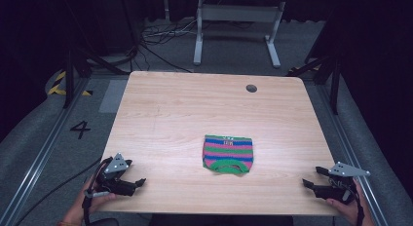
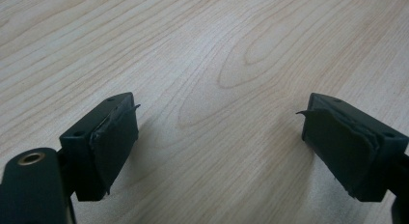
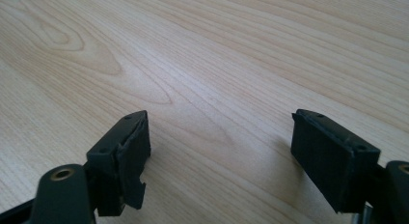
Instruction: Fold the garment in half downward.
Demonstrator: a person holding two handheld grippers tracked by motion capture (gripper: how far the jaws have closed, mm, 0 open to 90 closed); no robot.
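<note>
Lab / data-collection rig, not a home. Evidence in high view: single light-wood table [image 1: 160, 109] w/ round cable grommet hole [image 1: 251, 88], set in middle of dark space w/ black curtains [image 1: 375, 46] on both sides. Floor = grey carpet [image 1: 234, 50]. Metal rails [image 1: 36, 162] run along floor L + R of table. Yellow-black hazard tape [image 1: 58, 83] at left, black "4" [image 1: 80, 129] marked on floor = numbered station. Loose cables [image 1: 160, 38] behind table, white metal desk frame [image 1: 238, 31] at back. No household furniture or decor; bare tabletop, controlled lighting from above.
</note>
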